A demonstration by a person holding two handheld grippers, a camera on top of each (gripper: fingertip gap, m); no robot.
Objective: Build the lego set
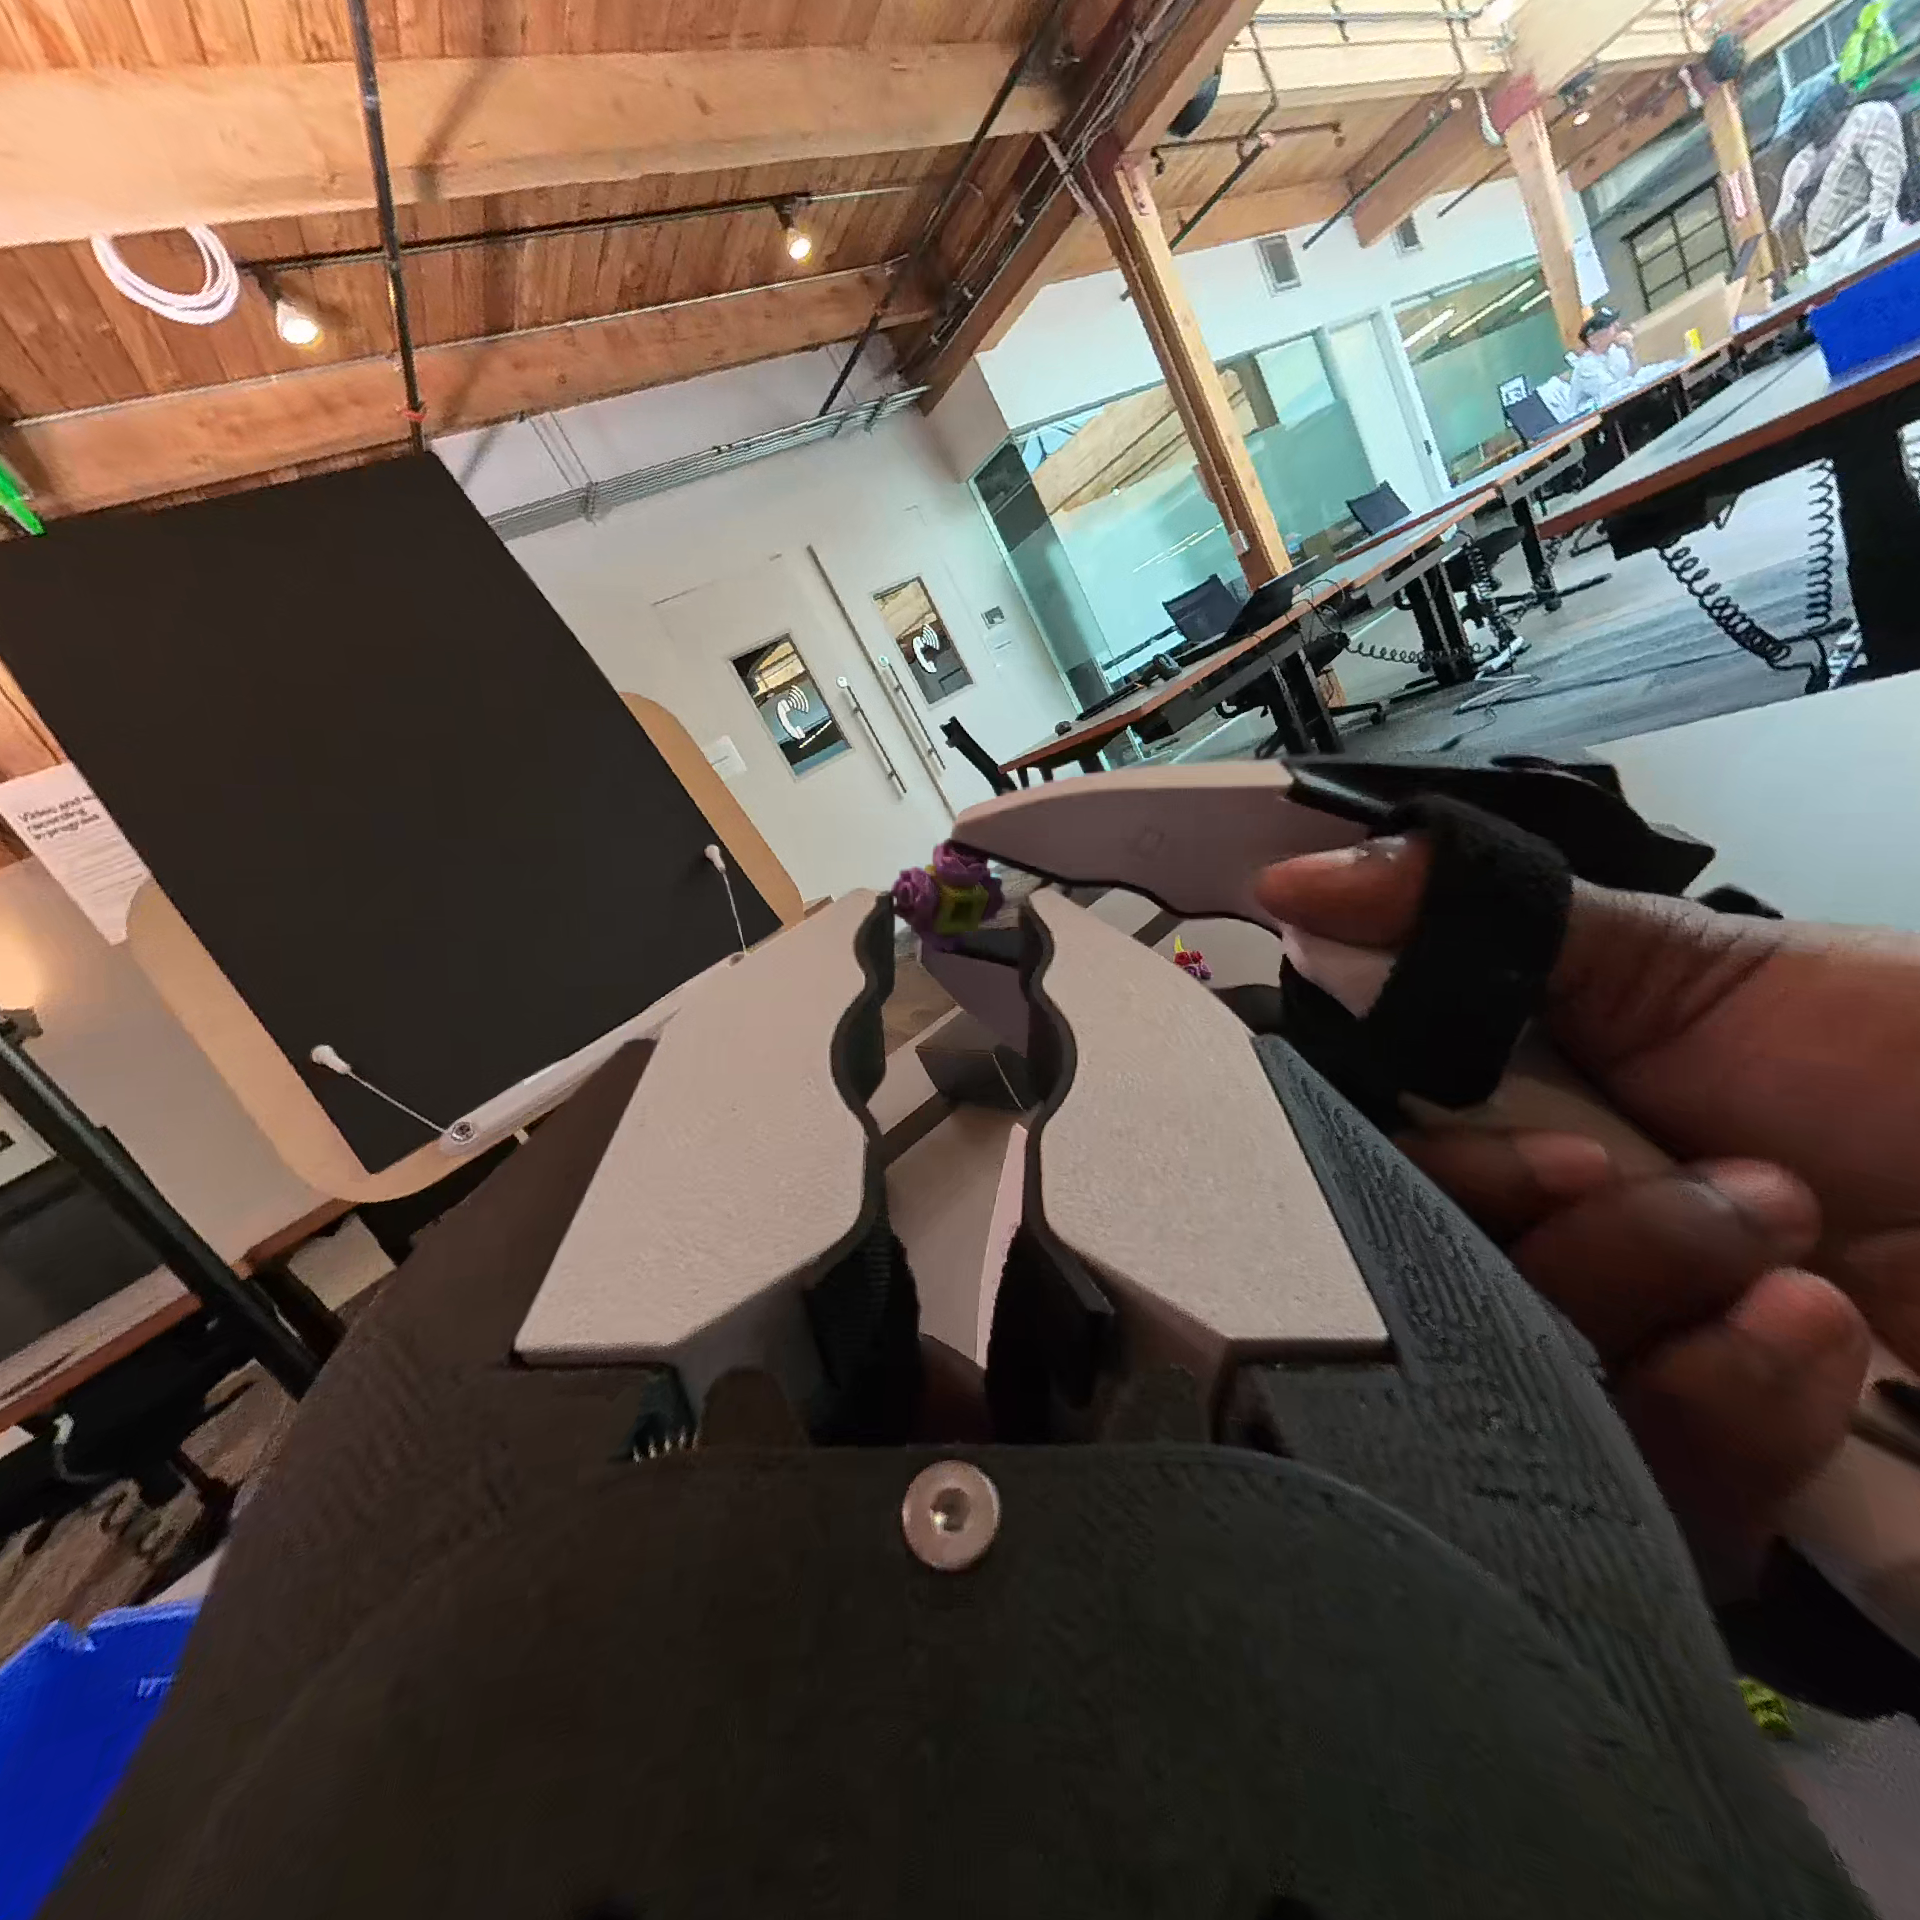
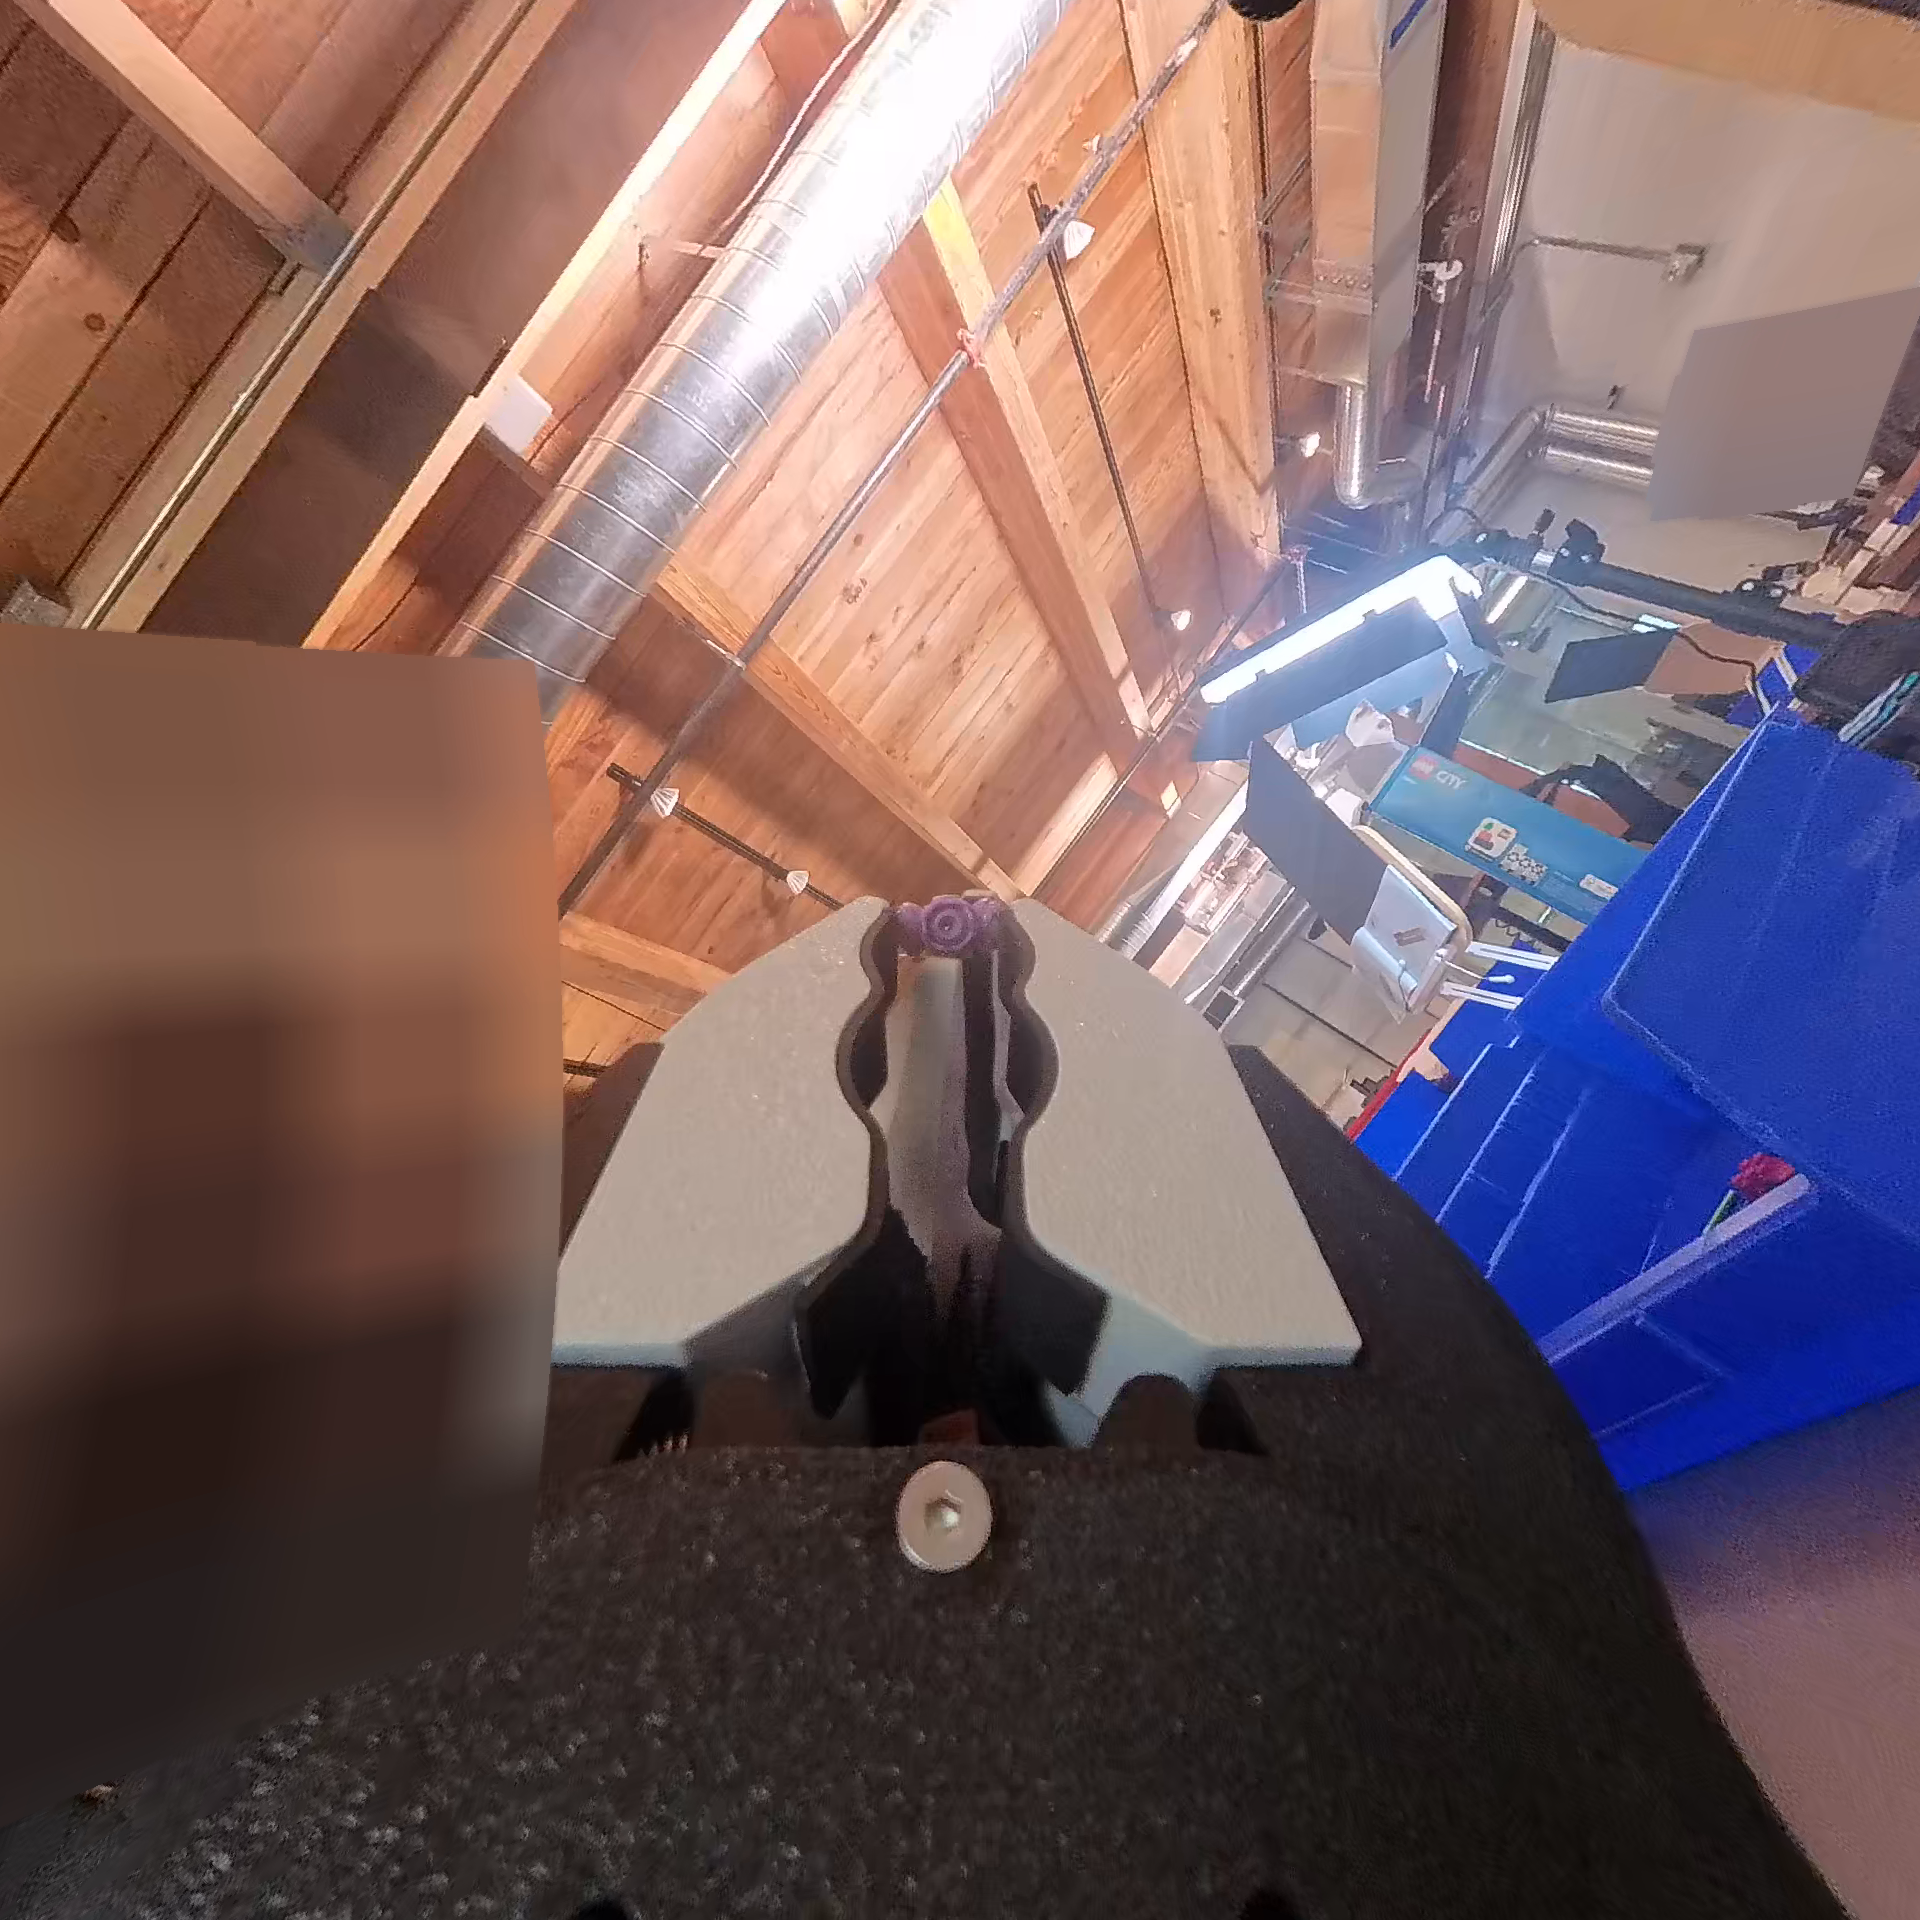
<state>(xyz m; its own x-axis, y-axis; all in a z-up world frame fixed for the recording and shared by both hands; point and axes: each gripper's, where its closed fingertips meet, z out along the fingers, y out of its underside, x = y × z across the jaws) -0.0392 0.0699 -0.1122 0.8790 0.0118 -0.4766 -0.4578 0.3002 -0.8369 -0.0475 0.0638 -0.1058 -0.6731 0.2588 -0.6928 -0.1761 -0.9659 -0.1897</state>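
A: Left gripper point(image 1: 956, 925), grey fingers with wavy black pads: narrow gap, closed at the tips on a small lego cluster, purple rose-shaped studs on a lime-green block point(image 1: 948, 900). The cluster sits at the very tips and juts past them.

B: Right gripper point(image 1: 971, 831) comes in from the side in the left wrist view. Its upper finger tip touches the top purple rose. Its lower finger passes under the left gripper's tips, partly hidden.

A: Its own camera shows it better. Right gripper point(image 2: 945, 928): narrow, fingers pinched on the purple roses point(image 2: 947, 924), right between the tips. Lime block not visible from there.

B: So both hold the same small cluster, held up in the air, well clear of the table.

A: My reading: left steadies the lime base, right presses or seats a rose onto it. Tip-only grips leave the stud faces open for mating.

B: Risk: so little contact, a piece could twist or pop out under the push.

A: Person's hand point(image 1: 1662, 1060) wraps the right gripper's handle, black strap over the fingers. Blue plastic bin point(image 2: 1714, 1039) lies off to the right gripper's side, a red lego piece point(image 2: 1763, 1172) on its edge.

B: Whether the rose is fully seated, I cannot tell.
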